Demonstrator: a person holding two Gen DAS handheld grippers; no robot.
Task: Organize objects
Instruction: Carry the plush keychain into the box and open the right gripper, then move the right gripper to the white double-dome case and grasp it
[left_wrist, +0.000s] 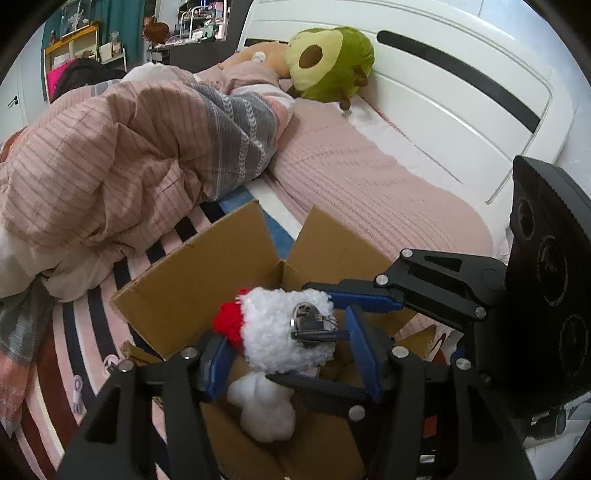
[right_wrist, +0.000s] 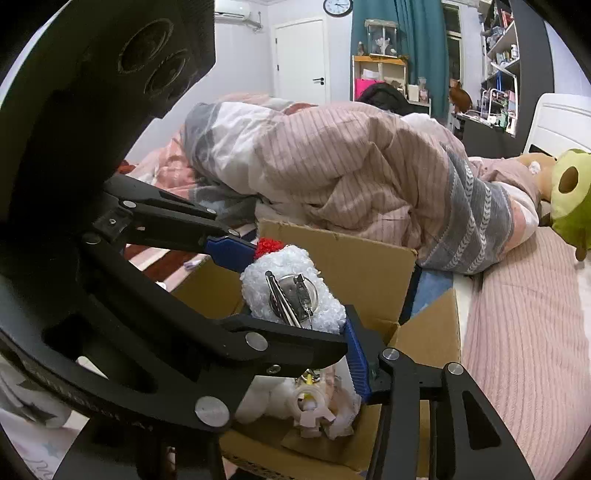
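A white fluffy toy with a red tuft and a metal clip (left_wrist: 286, 330) hangs over an open cardboard box (left_wrist: 207, 280) on the bed. My left gripper (left_wrist: 291, 354) is closed on the toy, blue pads on both sides. My right gripper (left_wrist: 362, 301) reaches in from the right and its blue pads also sit against the toy. In the right wrist view the toy (right_wrist: 291, 291) is between the left gripper's blue fingers (right_wrist: 229, 251). Another white plush (left_wrist: 264, 406) and small items (right_wrist: 314, 402) lie inside the box (right_wrist: 351, 254).
A crumpled pink and grey duvet (left_wrist: 129, 158) lies behind the box. A green avocado plush (left_wrist: 328, 62) rests by the white headboard (left_wrist: 461, 92). A pink pillow (left_wrist: 369, 184) lies to the right. A white cable (left_wrist: 77, 395) lies on the striped sheet.
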